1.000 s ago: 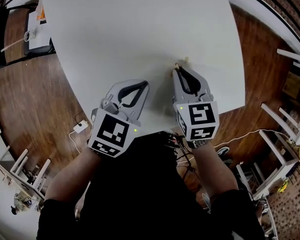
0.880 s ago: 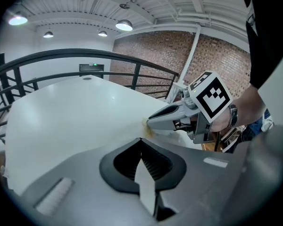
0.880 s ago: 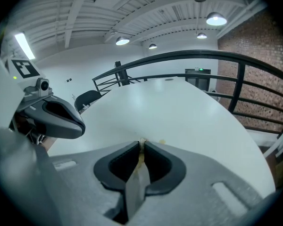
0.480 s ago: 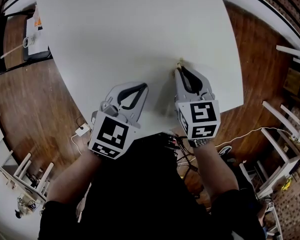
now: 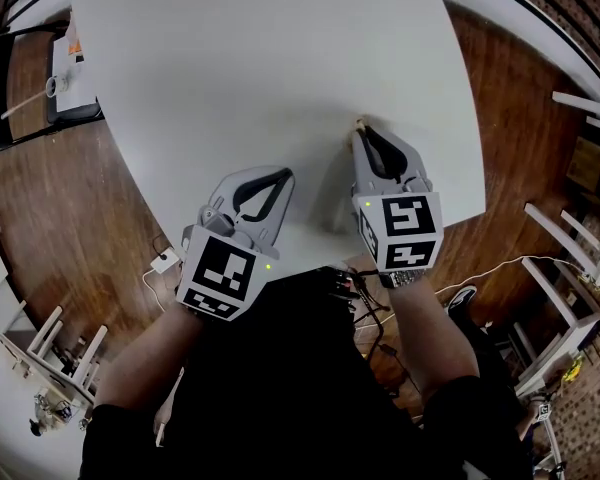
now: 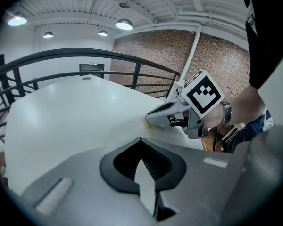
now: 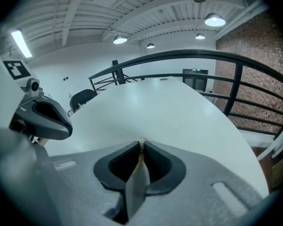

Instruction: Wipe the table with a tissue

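The white round table fills the upper head view. My right gripper rests low over its near right part, shut on a small yellowish tissue that peeks from the tips. In the right gripper view the tissue shows as a thin sliver at the pinched tips of the right gripper. The left gripper lies to its left near the table's front edge, shut with nothing in it. The left gripper view shows its own tips closed, and beyond them the right gripper with the tissue against the tabletop.
A black chair with papers and a cup stands at the far left. White chairs stand on the wooden floor at the right. A white cable crosses the floor. The table's edge runs close to my body.
The right gripper has shifted slightly to the right over the table with the tissue still pinched. The left gripper has hardly moved.
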`<state>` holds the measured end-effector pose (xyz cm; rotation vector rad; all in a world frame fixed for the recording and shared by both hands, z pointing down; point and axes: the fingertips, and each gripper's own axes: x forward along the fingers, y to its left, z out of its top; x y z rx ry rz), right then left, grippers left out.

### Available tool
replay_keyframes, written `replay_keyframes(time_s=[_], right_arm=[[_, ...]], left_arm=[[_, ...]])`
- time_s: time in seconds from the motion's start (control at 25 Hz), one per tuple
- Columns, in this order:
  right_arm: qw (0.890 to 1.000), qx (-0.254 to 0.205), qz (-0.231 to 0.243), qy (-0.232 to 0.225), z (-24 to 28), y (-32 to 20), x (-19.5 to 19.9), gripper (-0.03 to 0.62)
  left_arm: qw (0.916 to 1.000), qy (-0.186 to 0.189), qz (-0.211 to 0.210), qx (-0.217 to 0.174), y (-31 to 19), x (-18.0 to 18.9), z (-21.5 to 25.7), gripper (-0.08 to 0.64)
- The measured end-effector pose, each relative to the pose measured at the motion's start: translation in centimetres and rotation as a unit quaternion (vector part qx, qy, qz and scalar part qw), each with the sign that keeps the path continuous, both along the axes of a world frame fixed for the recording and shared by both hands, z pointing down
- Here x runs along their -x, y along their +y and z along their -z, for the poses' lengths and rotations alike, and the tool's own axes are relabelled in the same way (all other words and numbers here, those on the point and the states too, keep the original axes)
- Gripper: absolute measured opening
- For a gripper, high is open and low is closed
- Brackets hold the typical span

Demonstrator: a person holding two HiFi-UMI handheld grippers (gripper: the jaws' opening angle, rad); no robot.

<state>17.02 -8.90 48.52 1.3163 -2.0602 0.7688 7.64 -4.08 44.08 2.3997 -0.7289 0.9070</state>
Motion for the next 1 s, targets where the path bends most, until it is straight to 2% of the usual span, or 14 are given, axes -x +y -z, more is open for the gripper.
replay_keyframes(time_s=[0.56,1.0], right_arm=[[1.000,-0.012,-0.003,0.012,0.1,-2.5,-0.8,0.026],[0.999,-0.030,-0.013,0.015,1.8,-1.8,-1.4,0.026]], left_arm=[[0.9998,-0.001,0.019,-0.002,0.0,1.2,0.2,0.009],[0.9996,0.001,0.022,-0.015,0.8,1.7,1.2,0.009]])
